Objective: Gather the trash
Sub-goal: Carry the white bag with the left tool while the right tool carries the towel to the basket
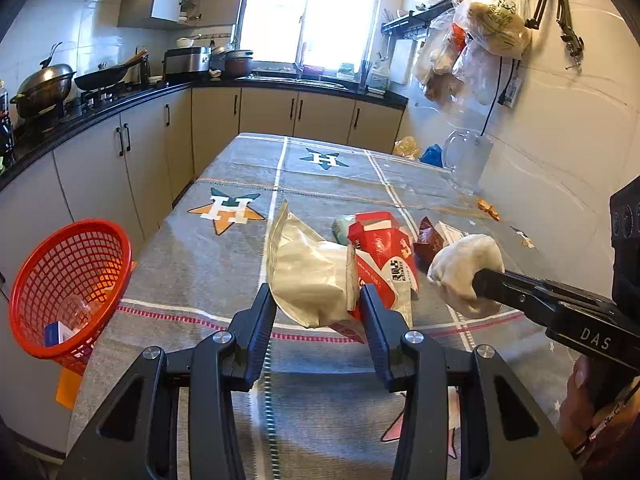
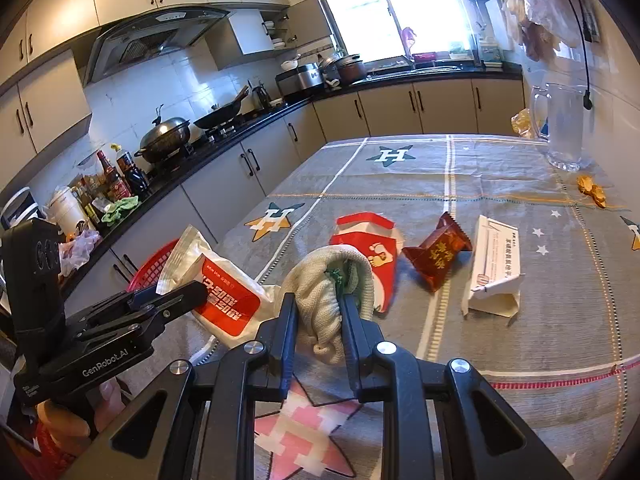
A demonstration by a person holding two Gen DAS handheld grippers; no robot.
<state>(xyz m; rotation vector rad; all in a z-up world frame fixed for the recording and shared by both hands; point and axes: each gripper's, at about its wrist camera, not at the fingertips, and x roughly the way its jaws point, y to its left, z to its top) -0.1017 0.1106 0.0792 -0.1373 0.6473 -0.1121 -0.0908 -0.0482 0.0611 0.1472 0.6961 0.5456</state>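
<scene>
The left gripper (image 1: 316,312) holds a white pouch (image 1: 308,276) with a red label between its fingers (image 1: 256,332), which press against the pouch on both sides; the pouch is lifted off the desk (image 1: 192,264) and tilts up toward the far end. In the right wrist view the same pouch (image 2: 224,288) hangs from the left gripper (image 2: 200,290) above the desk's left edge, partly in front of a red basket (image 2: 154,266).

The right gripper (image 2: 318,320) is clamped on a cream knitted cloth (image 2: 320,292), bunched into a lump with something green showing in its folds. From the left wrist view the cloth (image 1: 466,268) sits at the tip of the right gripper (image 1: 486,280), raised above the desk.

The red basket (image 1: 68,280) stands beyond the desk's left edge, tipped so its mouth faces the camera, with a blue and white box and some clear plastic inside.

Other litter lies on the grey cloth-covered desk (image 2: 520,360): a torn red and white carton (image 2: 372,248) just behind the knitted cloth, a dark red snack wrapper (image 2: 436,256) beside it, and a flattened white box (image 2: 494,268) to the right of the wrapper. Small orange scraps (image 2: 592,190) lie near the wall, close to a clear jug (image 2: 564,128) at the far right corner.
</scene>
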